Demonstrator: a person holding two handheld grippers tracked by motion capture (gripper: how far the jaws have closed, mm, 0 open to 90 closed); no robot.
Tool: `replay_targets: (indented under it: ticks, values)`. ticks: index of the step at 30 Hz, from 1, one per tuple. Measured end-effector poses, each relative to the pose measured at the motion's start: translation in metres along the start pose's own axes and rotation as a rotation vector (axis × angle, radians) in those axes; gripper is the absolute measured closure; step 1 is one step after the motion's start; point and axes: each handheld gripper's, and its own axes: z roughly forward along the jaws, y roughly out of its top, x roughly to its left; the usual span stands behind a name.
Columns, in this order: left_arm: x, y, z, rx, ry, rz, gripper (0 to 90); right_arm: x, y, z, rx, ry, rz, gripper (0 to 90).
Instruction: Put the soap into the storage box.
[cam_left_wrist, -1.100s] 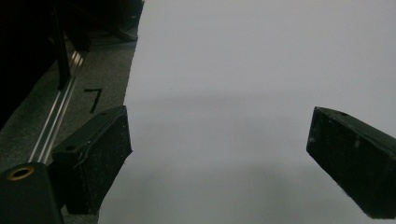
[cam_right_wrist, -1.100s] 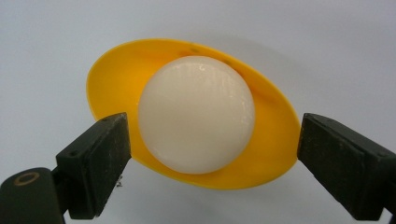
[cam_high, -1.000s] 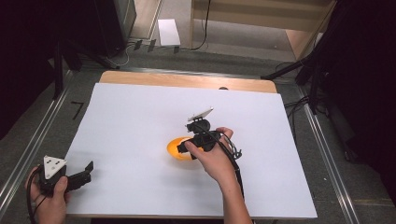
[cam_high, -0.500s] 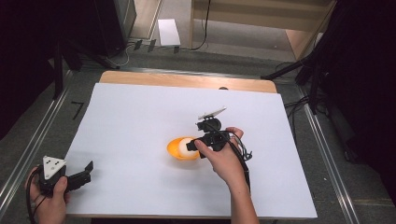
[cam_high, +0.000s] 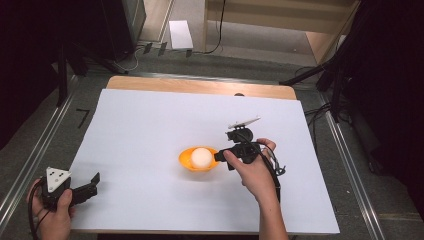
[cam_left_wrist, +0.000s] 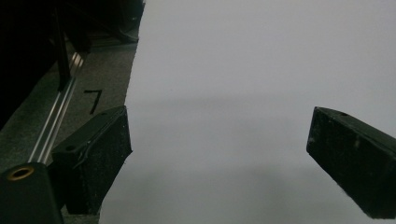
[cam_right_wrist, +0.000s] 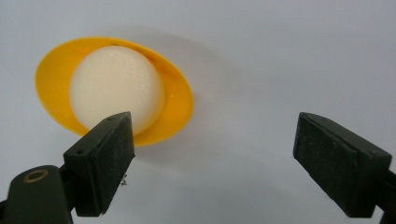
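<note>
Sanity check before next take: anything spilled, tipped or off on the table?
Nothing stands out. The white ball sits in the orange bowl, bowl upright on the white sheet. The right gripper is open beside the bowl, nothing between its jaws.

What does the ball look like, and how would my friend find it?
Look at the big white sheet covering the table, near its middle. A small orange bowl sits there, just left of the right gripper. The ball is the round, creamy-white thing resting inside that bowl, pale against the bright orange.
</note>
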Motion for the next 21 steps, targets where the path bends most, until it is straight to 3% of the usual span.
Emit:
replay_targets:
  ticks: [21]
  values:
    - [-0.001,0.000,0.000,0.002,0.005,0.008,7.1,-0.052,-0.025,-0.006,0.016,-0.036,0.083,13.4]
